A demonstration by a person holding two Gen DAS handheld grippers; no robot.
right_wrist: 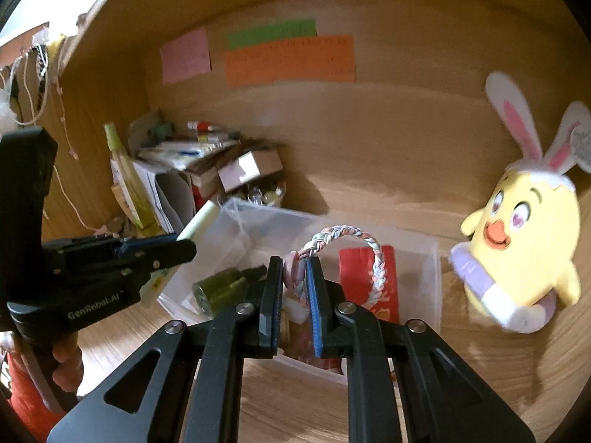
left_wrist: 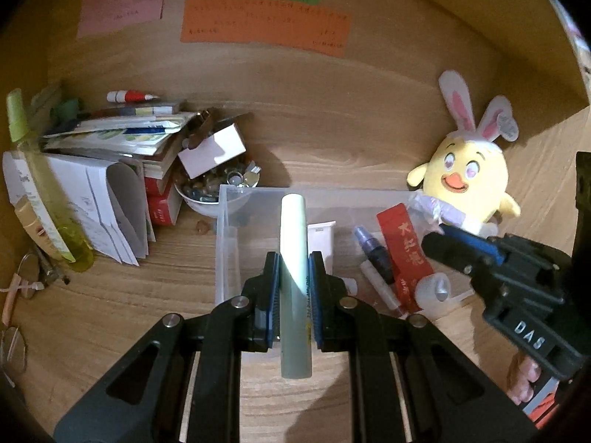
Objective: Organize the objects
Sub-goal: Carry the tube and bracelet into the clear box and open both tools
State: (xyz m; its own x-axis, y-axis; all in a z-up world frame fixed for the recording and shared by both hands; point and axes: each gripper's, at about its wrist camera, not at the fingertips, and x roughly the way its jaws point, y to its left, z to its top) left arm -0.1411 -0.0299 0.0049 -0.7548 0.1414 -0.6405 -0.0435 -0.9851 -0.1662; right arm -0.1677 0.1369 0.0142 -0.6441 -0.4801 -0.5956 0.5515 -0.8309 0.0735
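My left gripper [left_wrist: 293, 258] is shut on a pale green tube [left_wrist: 293, 221], which stands lengthwise between the pads and points over the near left part of a clear plastic box [left_wrist: 229, 199]. In the box lie a red packet [left_wrist: 402, 243], a purple-capped pen [left_wrist: 373, 251] and a small white bottle [left_wrist: 432, 288]. My right gripper [right_wrist: 295, 262] is shut on a pastel braided loop [right_wrist: 376, 258], held above the box's [right_wrist: 273, 210] middle, over the red packet [right_wrist: 364, 269]. The two grippers are side by side: the right gripper [left_wrist: 430, 243] shows in the left wrist view, and the left gripper [right_wrist: 184, 249] in the right wrist view.
A yellow chick plush with rabbit ears [left_wrist: 465, 181] sits right of the box. At the left stand a pile of books and papers [left_wrist: 122, 136], a bowl of beads [left_wrist: 214, 192] under a small white carton [left_wrist: 212, 151], and a green spray bottle [left_wrist: 37, 184]. Coloured notes [left_wrist: 266, 26] hang on the wooden back wall.
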